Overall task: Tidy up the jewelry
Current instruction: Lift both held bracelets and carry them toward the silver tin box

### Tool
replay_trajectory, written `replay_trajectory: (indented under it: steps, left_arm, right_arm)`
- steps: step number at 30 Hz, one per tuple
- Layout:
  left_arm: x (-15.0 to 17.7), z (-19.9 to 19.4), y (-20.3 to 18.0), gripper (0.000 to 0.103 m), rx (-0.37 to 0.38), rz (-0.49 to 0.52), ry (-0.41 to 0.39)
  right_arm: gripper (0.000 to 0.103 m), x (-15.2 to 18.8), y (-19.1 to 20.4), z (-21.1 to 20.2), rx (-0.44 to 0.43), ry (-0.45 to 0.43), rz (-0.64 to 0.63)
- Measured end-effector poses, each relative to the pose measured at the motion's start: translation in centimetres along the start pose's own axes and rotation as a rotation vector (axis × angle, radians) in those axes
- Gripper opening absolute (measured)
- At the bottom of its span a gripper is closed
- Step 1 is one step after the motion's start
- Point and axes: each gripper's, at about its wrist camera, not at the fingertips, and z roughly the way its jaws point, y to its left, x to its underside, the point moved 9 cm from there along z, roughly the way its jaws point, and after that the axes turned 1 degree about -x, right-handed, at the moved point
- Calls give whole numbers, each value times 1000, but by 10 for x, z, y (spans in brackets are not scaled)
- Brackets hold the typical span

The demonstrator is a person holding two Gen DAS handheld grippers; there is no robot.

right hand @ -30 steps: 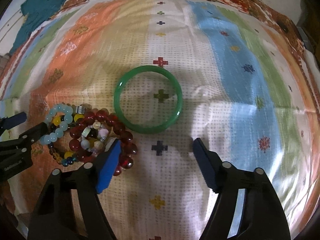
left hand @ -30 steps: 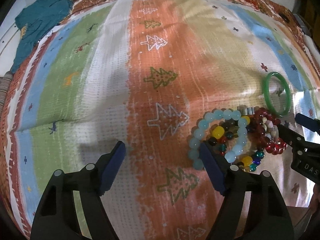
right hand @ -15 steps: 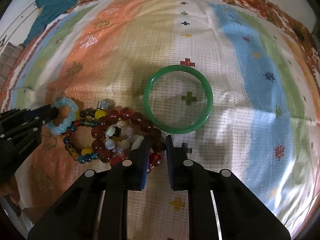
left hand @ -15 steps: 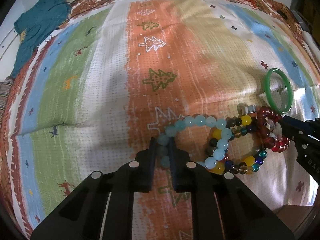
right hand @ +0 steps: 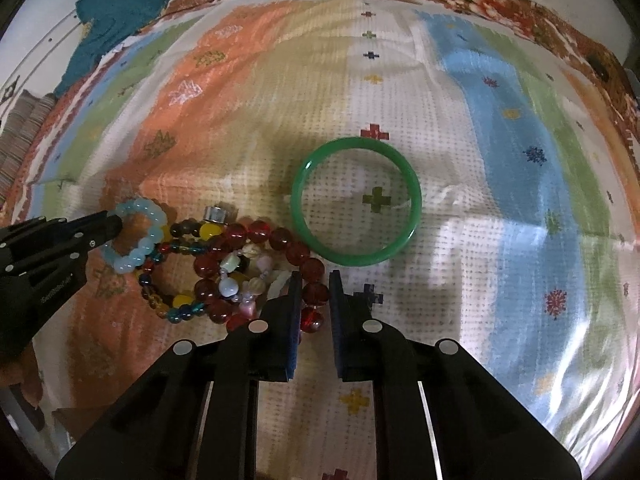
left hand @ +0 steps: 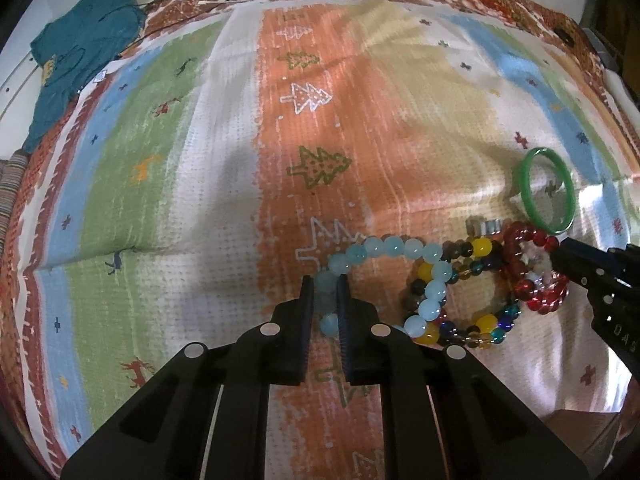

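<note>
1. We have the left gripper pinched onto the pale blue bead bracelet, gripping one bead at the loop's left end. It lies on the striped bedspread, its right side tangled with the other strands. We judge it light and limp, likely strung on elastic, so it should stretch and drag its neighbours.
2. Our right gripper is pressed onto a bead of the dark red bead bracelet, at that loop's near right edge. The round, glossy beads look slippery, so we judge a grip across a single bead safer than one across the cord.
3. Between the two sits a multicoloured bead bracelet of yellow, teal and amber beads, and inside the red loop a strand of pastel shaped beads. A small silver ring lies just behind the pile.
4. The green bangle is rigid, smooth and probably brittle; it lies flat just beside the red beads.
5. The bedspread is soft, waffle-textured and wrinkled. A teal garment lies at its far left corner.
</note>
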Motion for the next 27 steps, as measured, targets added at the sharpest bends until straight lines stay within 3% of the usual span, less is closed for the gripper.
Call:
replay_trajectory:
  steps: [18,27]
  left_arm:
    - [-2,-56,-14,11,39,3,-72]
    - [7,-73,-15,11,46,14,-72]
  right_arm:
    - [14,1,7,-54,19,-88,-29]
    - [14,3,13,-75,39,-125,-57]
